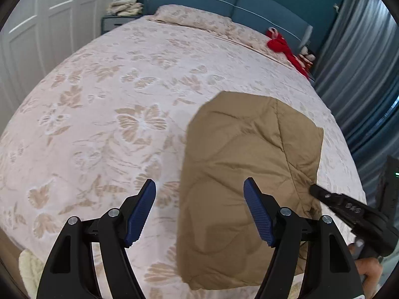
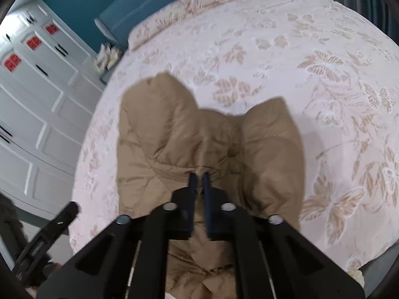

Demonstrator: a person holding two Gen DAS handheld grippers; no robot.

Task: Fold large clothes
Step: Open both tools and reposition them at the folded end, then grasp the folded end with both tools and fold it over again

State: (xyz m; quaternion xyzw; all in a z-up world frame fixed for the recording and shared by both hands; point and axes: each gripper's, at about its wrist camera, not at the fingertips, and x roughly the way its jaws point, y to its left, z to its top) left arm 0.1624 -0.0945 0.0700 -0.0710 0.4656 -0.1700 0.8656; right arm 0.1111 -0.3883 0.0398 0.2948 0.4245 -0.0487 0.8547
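Your tan quilted padded garment [image 1: 249, 164] lies on the bed with the pale butterfly-patterned bedspread [image 1: 112, 99], in the lower right of the left wrist view and in the lower middle of the right wrist view. It already reads as a compact, roughly rectangular bundle with no sleeve trailing out in either view, so most of the folding looks done.

Your left gripper [image 1: 199, 204] is spread wide and holds nothing. Its blue ribbed pads [image 1: 139, 214] hang above the bundle's left edge and the bare bedspread, clear of the cloth as far as the picture shows.

Your right gripper [image 2: 199, 182] is pressed together. In the right wrist view its fingertips sit at a puckered crease in the middle of the garment, with cloth gathering toward them, so you appear to be pinching a fold of the fabric. The frame is blurred, and you cannot be fully sure that cloth sits between the pads. In the left wrist view the same gripper comes in from the right edge with its tip at the bundle's right side.

What seems left: the far end of the bundle bulges into two puffy lobes in the right wrist view, so it is not flat yet. You would likely still need a final fold or a press to square it.
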